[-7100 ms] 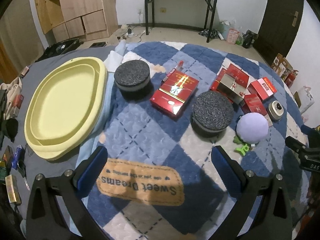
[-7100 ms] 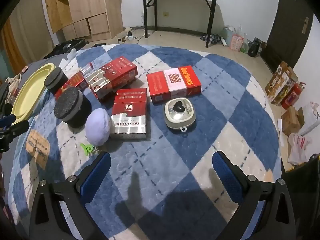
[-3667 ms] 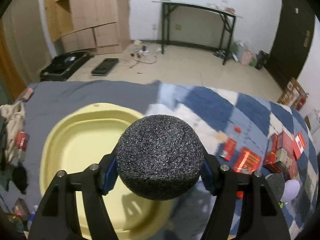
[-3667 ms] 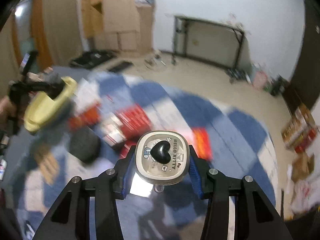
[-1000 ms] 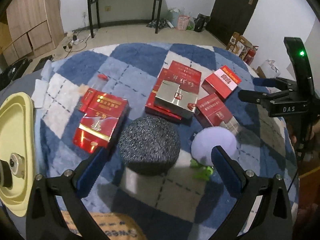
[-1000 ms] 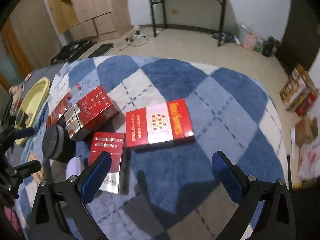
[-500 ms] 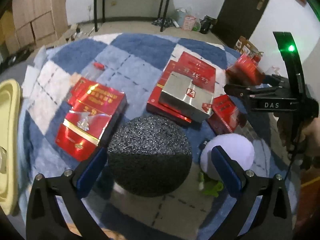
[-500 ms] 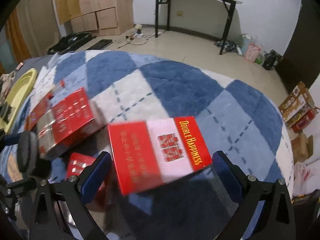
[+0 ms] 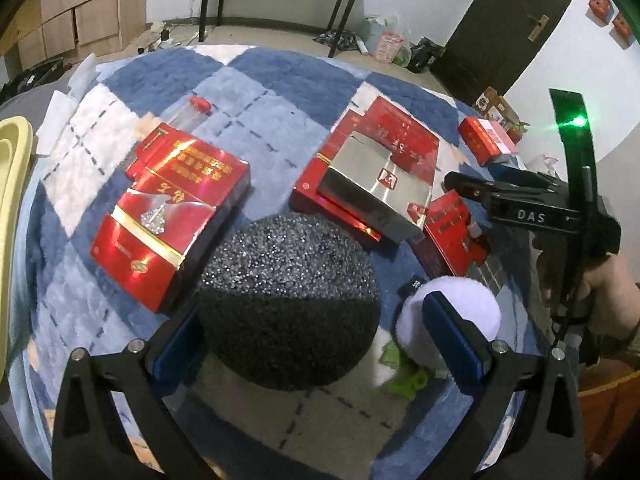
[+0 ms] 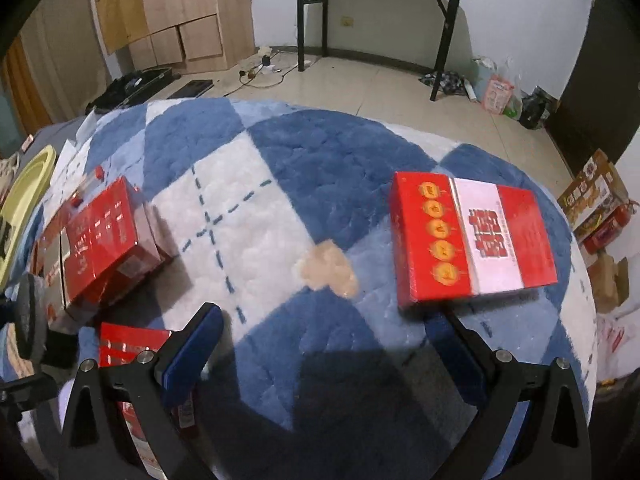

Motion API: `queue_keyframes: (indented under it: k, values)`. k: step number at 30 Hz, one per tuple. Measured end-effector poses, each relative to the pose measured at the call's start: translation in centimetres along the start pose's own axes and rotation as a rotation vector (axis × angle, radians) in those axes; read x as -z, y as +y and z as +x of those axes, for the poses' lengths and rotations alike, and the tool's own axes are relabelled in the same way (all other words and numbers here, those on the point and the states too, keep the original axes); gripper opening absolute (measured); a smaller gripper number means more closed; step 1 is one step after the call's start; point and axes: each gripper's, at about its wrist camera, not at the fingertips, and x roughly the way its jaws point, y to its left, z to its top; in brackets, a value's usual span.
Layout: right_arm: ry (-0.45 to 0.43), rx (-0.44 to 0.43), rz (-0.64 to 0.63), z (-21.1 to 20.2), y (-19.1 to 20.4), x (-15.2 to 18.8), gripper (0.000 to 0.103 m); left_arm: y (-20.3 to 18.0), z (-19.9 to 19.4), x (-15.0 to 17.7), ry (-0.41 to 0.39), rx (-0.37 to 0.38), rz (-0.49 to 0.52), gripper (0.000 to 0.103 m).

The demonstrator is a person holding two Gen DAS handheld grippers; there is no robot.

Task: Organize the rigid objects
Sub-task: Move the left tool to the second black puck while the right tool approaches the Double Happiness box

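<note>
My left gripper (image 9: pixel 316 340) is open, its jaws on either side of a black sparkly round case (image 9: pixel 290 300) on the blue checked blanket. A red box (image 9: pixel 172 216) lies left of the case, a silver box on a red box (image 9: pixel 372 188) behind it, a pale fluffy ball (image 9: pixel 476 312) to its right. My right gripper (image 10: pixel 320 344) is open and empty over the blanket; it also shows in the left wrist view (image 9: pixel 520 196). A red and white box (image 10: pixel 472 236) lies just beyond its right finger. A red box (image 10: pixel 100 236) lies at left.
The yellow tray (image 9: pixel 12 184) is at the far left edge. A small red box (image 9: pixel 486 140) and another red pack (image 9: pixel 452 236) lie at the right. A green clip (image 9: pixel 408 376) sits below the ball. A black table and wooden cabinets stand behind.
My left gripper has moved down and in, so the black case sits between its jaws. My right gripper has moved forward and left; the red and white box lies at its right finger.
</note>
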Motion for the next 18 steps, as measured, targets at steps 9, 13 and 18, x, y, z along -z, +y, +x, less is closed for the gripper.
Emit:
queue_keyframes:
  k: [9, 13, 18]
  values:
    - [-0.075, 0.021, 0.117, -4.1, -1.5, 0.9, 0.103, -0.1, -0.3, -0.9, -0.009, 0.007, 0.006, 0.103]
    - [-0.127, 0.06, 0.055, -4.8, -1.8, 0.1, 0.103, -1.2, 0.2, -0.7, 0.0, -0.001, 0.048, 0.103]
    - [-0.158, 0.074, 0.002, -4.5, -2.5, -1.6, 0.103, -1.9, 0.2, -0.3, 0.002, -0.002, 0.068, 0.103]
